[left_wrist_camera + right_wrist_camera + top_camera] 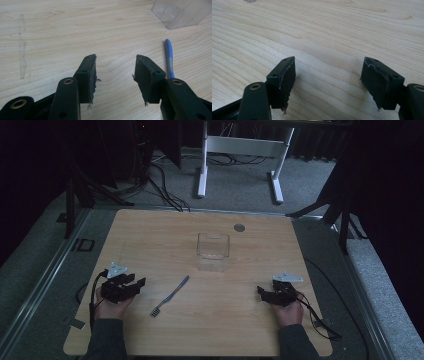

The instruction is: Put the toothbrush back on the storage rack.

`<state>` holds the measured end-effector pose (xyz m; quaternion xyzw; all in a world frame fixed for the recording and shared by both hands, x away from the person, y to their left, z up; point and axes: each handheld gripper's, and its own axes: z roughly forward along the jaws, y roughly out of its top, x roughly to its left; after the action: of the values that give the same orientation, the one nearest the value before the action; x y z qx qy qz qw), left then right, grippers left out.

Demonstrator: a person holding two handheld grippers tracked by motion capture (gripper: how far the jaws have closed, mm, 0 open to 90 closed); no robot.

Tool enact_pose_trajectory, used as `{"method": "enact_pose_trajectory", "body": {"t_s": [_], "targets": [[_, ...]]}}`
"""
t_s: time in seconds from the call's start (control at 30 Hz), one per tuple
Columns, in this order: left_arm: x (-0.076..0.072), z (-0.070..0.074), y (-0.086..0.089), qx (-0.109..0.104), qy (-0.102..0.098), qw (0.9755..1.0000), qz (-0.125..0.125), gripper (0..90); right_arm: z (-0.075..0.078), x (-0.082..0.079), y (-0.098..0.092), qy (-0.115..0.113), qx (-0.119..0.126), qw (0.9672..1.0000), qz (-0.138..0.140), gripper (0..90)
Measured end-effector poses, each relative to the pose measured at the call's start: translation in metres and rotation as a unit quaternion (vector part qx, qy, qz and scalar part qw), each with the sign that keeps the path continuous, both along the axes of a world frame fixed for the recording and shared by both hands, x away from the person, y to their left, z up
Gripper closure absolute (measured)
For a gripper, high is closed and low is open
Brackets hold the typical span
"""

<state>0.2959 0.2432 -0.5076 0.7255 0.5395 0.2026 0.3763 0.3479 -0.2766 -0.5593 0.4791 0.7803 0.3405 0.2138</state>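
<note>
A blue toothbrush (171, 294) lies flat on the wooden table (150, 235), handle toward the far right, bristle head toward the near left. Behind it stands an empty clear plastic box (213, 247). My left gripper (134, 283) rests open on the table left of the toothbrush, nothing between its jaws. In the left gripper view the open left gripper (115, 75) has the toothbrush handle (169, 56) just right of its right jaw and a corner of the box (178, 12) at top right. My right gripper (262, 291) sits open at the table's right; the right gripper (328, 82) frames bare wood.
A small round grey disc (239, 227) is set into the table near its far edge. Cables trail from both grippers over the table's sides. A white desk frame (240, 150) and loose cables stand on the floor beyond the table.
</note>
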Motion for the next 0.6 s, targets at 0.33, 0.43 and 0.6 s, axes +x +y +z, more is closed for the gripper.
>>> {"method": "enact_pose_trajectory", "body": {"t_s": [0.33, 0.43, 0.6], "targets": [[-0.003, 0.018, 0.002, -0.004, -0.002, 1.0000, -0.001, 52.1, 0.000, 0.001, 0.000, 0.000, 0.001, 1.0000, 0.003, 27.5], [-0.003, 0.024, 0.000, -0.001, -0.003, 1.0000, -0.006, 52.0, 0.000, 0.001, 0.000, 0.000, 0.001, 1.0000, 0.003, 27.5], [-0.001, 0.031, -0.004, 0.005, -0.007, 0.9999, -0.012, 51.2, 0.000, 0.001, 0.000, 0.000, 0.001, 1.0000, 0.003, 27.5]]}}
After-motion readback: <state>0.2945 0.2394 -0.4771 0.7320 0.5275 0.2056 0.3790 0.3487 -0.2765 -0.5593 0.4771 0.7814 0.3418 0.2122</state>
